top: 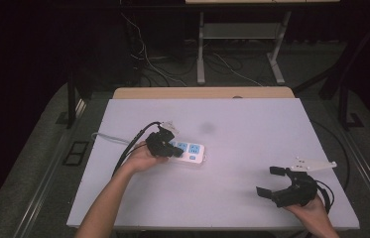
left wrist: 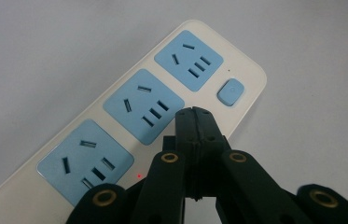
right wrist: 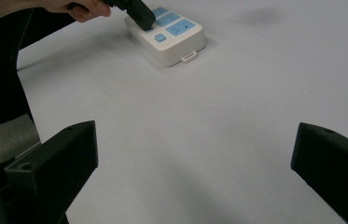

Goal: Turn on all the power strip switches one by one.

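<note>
Two tools work above a white desk (top: 252,129). The left tool (top: 164,144), held in the person's left hand (top: 143,157), hovers over a white power strip (top: 192,153) that lies flat a little left of the desk's middle, its white cord (top: 107,137) running off toward the left edge. In the left gripper view that tool (left wrist: 194,116) has its black jaws pressed together with nothing between them, their tips over the near long edge of the strip (left wrist: 115,121), beside the middle one of three blue sockets (left wrist: 143,106); whether the tips touch the casing I cannot tell. A small blue button (left wrist: 231,91) sits at the strip's far end past the last socket, and a tiny red light (left wrist: 139,176) glows near the closest socket. The right tool (top: 281,186), in the right hand (top: 314,210) near the desk's front right corner, is well apart from the strip, its jaws spread wide and empty over bare desk. In the right gripper view the strip (right wrist: 171,35) lies far ahead, with the left tool (right wrist: 136,11) over it.
</note>
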Motion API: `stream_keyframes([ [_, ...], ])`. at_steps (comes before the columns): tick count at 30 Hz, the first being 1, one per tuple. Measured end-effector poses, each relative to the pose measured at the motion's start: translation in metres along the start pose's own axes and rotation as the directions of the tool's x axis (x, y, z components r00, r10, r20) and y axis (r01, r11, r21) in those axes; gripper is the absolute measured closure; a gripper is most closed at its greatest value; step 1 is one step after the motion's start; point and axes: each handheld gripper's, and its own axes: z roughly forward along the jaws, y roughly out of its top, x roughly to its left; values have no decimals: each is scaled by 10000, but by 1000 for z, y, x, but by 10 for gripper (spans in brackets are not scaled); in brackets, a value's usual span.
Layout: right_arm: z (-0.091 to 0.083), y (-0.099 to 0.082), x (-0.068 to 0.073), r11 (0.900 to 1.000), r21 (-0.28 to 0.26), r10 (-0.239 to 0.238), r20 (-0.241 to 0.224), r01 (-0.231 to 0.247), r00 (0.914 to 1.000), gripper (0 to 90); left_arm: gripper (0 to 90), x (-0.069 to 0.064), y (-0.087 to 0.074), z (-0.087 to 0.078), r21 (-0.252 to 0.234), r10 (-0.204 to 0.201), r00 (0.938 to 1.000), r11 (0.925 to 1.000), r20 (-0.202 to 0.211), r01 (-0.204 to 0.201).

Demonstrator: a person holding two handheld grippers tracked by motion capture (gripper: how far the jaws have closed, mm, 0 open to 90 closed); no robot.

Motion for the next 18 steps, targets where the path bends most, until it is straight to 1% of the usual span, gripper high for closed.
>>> stream_keyframes([
  [5,-1,0,-1,10000,-20,42,18,-42,10000,3,895,-2,-1,0,-62,-151,9998,9999,-150,150],
  [8,-1,0,-2,10000,-20,35,34,-35,10000,3,894,-2,-1,0,-126,-306,9994,9995,-154,304],
  [13,-1,0,-2,10000,-19,54,38,-54,10000,3,893,-2,-4,-1,-275,-385,9992,9989,-120,382],
  [16,-1,-1,-2,10000,-20,62,50,-62,10000,3,892,-4,-4,-1,-278,-348,9994,9990,-65,346],
  [18,-1,-1,-2,10000,-23,64,53,-64,10000,3,891,-5,-3,-2,-201,-157,9998,9997,-128,155],
])
